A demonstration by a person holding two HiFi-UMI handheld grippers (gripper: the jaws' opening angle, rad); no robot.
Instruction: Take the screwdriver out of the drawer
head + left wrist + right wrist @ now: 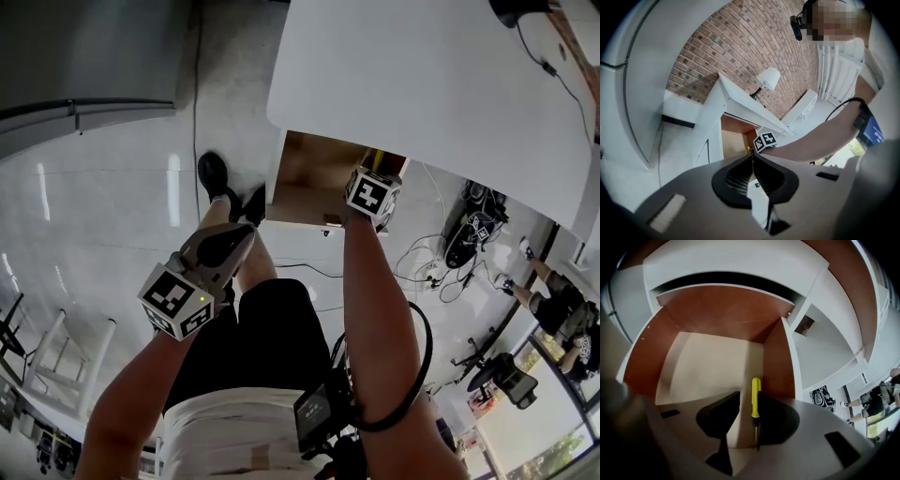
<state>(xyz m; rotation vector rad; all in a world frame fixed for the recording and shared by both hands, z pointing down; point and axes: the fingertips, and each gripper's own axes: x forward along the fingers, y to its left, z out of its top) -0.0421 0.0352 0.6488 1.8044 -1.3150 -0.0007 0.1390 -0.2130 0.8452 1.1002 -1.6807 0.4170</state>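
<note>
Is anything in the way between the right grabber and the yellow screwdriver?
Nothing that I can see. The screwdriver lies in the open drawer, already between the right gripper's open jaws and close beside one of them. Only bare drawer floor shows around it.
</note>
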